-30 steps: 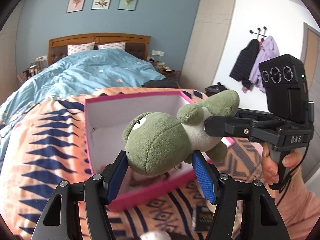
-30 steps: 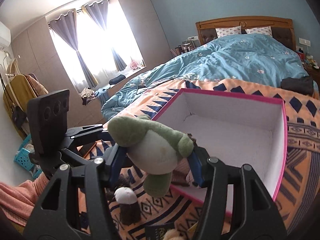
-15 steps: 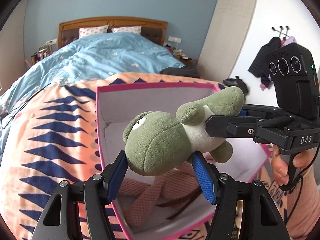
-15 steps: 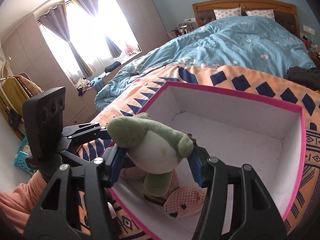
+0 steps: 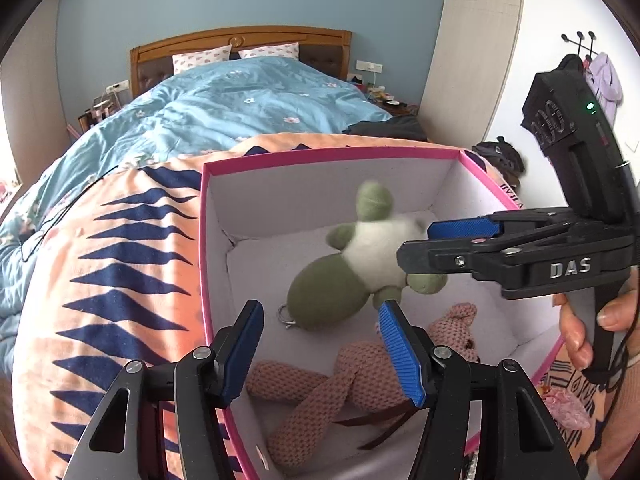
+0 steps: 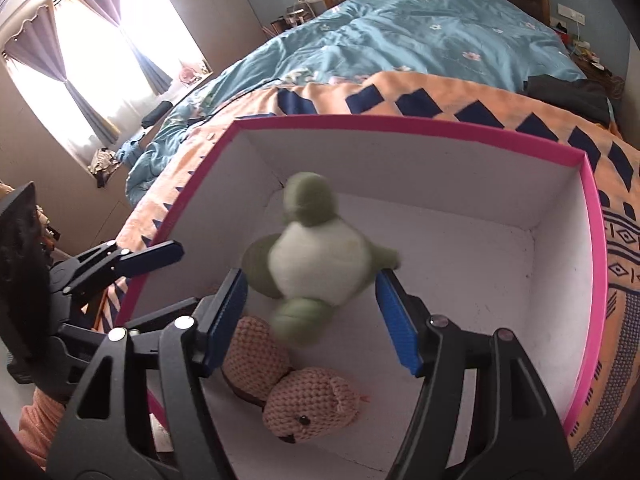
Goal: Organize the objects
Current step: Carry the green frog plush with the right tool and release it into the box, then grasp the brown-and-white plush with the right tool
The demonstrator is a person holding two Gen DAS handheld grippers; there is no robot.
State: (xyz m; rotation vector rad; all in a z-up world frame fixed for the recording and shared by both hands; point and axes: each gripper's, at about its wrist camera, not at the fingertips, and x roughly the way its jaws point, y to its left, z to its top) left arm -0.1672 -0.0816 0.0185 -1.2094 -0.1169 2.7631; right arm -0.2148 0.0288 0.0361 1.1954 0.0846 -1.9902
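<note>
Inside the pink box (image 5: 332,155), the green turtle (image 5: 352,268) shows blurred above the floor, free of both tools; half a second ago both gripped it. Only the left view shows its keyring (image 5: 285,314); only the right shows the knitted doll (image 6: 310,408) face. Left tool (image 5: 320,350) and right tool (image 6: 310,320) stand wide. Box sits on a patterned blanket (image 5: 120,264) on the bed (image 5: 240,100).
</note>
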